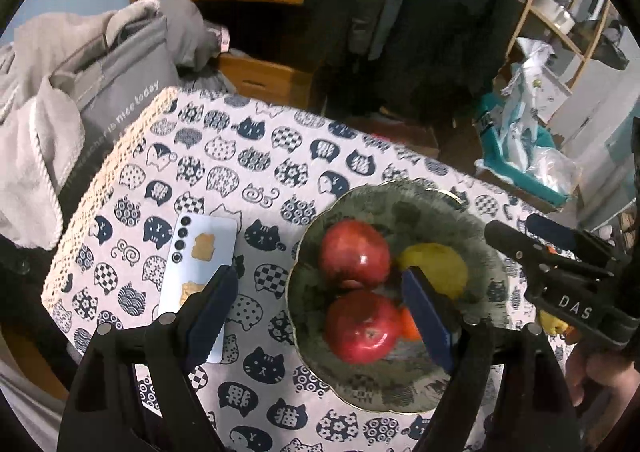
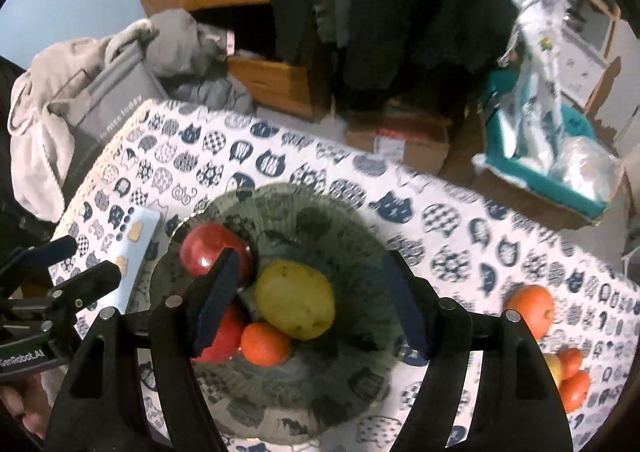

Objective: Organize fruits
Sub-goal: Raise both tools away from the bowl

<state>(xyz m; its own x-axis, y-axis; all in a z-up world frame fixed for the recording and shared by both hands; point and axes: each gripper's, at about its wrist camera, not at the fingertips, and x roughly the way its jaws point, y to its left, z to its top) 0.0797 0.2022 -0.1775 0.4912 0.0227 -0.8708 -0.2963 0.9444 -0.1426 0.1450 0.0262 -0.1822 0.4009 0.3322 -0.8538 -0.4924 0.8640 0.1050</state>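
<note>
A dark patterned plate point(image 1: 400, 388) point(image 2: 320, 392) on the cat-print table holds two red apples point(image 1: 354, 252) point(image 1: 362, 326), a yellow lemon point(image 2: 296, 298) point(image 1: 440, 264) and a small orange point(image 2: 264, 344). My left gripper point(image 1: 320, 316) is open and empty above the plate's left side. My right gripper point(image 2: 312, 300) is open and empty, hovering over the lemon. It also shows in the left wrist view point(image 1: 560, 272) at the right. A large orange point(image 2: 530, 310) and smaller fruits point(image 2: 572, 376) lie on the table to the right of the plate.
A light blue phone point(image 1: 198, 276) point(image 2: 134, 248) lies left of the plate. A grey bag and towel point(image 1: 80, 92) sit past the table's left edge. A teal box point(image 2: 552, 172) with packaging stands on the floor at back right.
</note>
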